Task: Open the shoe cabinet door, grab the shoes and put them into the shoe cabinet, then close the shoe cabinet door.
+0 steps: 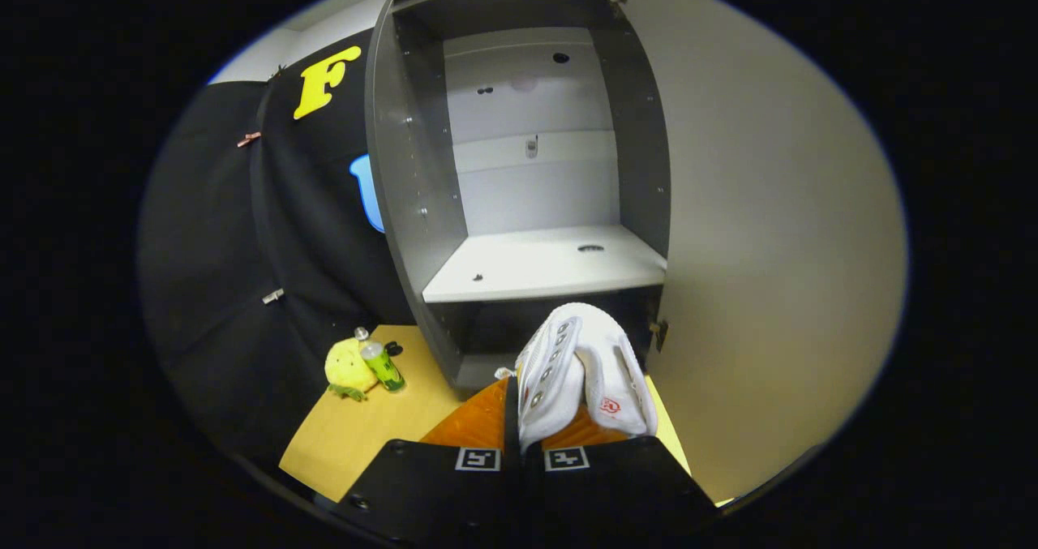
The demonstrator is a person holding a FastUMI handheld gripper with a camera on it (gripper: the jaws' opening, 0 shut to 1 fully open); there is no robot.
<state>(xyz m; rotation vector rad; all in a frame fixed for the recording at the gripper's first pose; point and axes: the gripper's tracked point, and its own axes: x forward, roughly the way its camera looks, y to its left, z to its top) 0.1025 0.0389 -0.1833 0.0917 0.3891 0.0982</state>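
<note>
Ahead, the shoe cabinet [519, 168] stands with its door [770, 249] swung wide to the right, the white shelf [543, 269] bare. The white shoe [580, 371] sits pinched between the gripper [519, 431] fingers, just below that shelf. Left, a yellow plush toy [347, 368] touches a small green bottle [383, 366].

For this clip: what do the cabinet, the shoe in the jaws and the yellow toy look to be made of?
Cabinet: probably laminated board, matte grey, with rows of shelf-pin holes in the side panels.
Shoe: white, seemingly smooth synthetic or leather upper with metal-looking eyelets; the gripper appears shut on it.
Yellow toy: likely plush fabric, soft and fuzzy-looking.
</note>
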